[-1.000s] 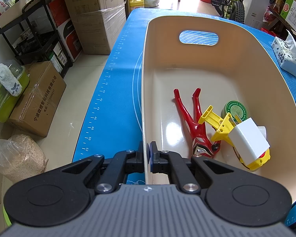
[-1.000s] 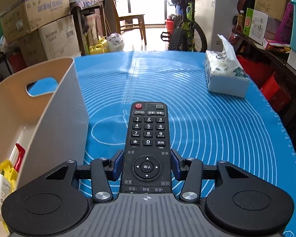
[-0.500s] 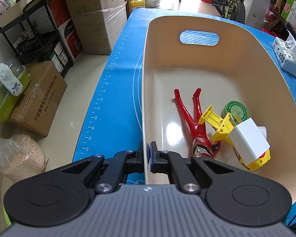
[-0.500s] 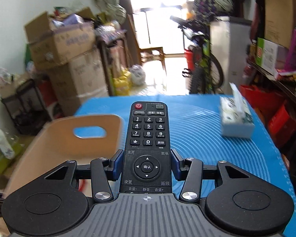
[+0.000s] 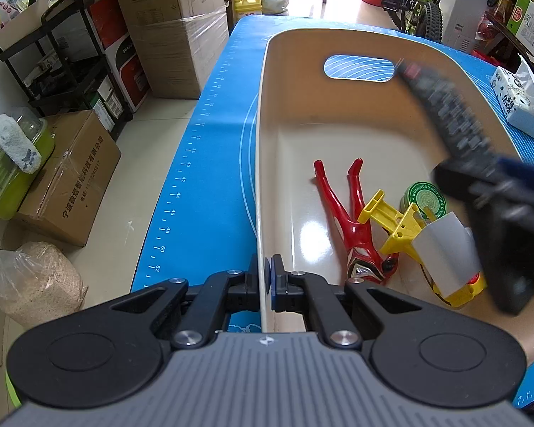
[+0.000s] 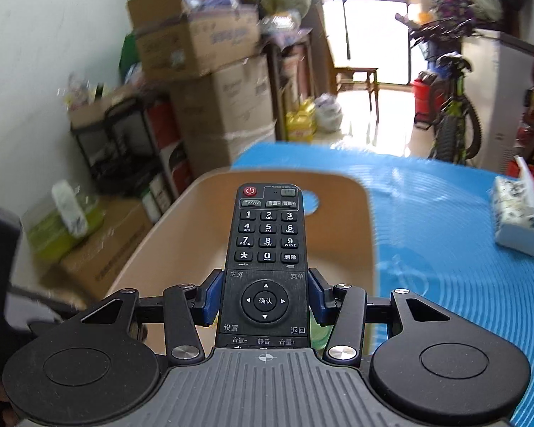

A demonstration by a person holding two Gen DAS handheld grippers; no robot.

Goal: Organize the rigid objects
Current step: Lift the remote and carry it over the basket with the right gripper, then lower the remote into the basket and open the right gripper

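Note:
My left gripper (image 5: 266, 284) is shut on the near left rim of the beige bin (image 5: 338, 117). In the bin lie a red figure toy (image 5: 352, 224), a yellow toy (image 5: 391, 224), a green round tin (image 5: 427, 199) and a white box (image 5: 445, 252). My right gripper (image 6: 263, 297) is shut on a black remote control (image 6: 267, 242) and holds it above the bin (image 6: 203, 213). In the left wrist view the remote (image 5: 445, 114) and right gripper (image 5: 491, 178) show blurred over the bin's right side.
The bin stands on a blue mat (image 5: 210, 163) over the table. A tissue pack (image 6: 516, 220) lies on the mat to the right. Cardboard boxes (image 5: 67, 178), a black rack (image 5: 64, 60) and a bicycle (image 6: 452, 106) stand around the table.
My right gripper has lifted the remote off the mat and swung it left over the bin. My left gripper has stayed shut on the bin's rim.

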